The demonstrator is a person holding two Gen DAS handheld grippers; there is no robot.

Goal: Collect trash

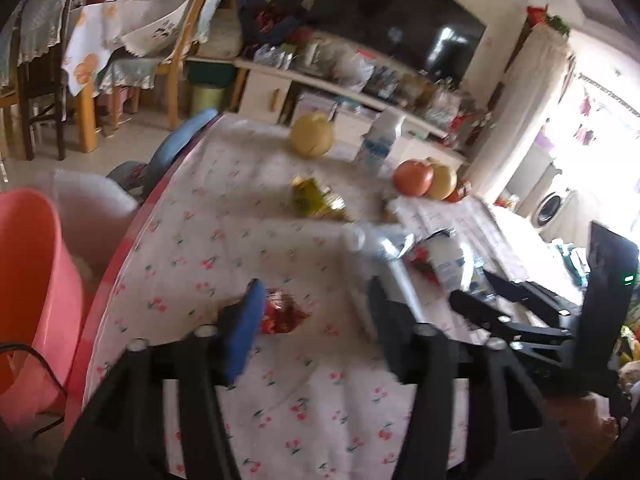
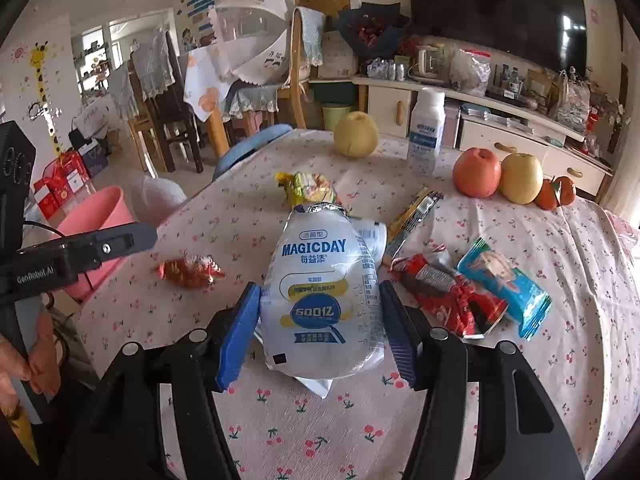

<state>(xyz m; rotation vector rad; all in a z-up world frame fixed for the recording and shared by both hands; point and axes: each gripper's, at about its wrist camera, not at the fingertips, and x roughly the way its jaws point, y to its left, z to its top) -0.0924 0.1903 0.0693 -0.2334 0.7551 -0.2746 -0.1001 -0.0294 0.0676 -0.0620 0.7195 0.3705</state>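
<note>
White pouch (image 2: 324, 292) sits clamped between the right tongs (image 2: 320, 332).

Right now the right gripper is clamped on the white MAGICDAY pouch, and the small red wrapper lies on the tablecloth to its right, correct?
Not quite. The small red wrapper lies on the tablecloth to the left of the white MAGICDAY pouch, not the right, as the right wrist view shows. The right gripper is clamped on the pouch as you said.
</note>
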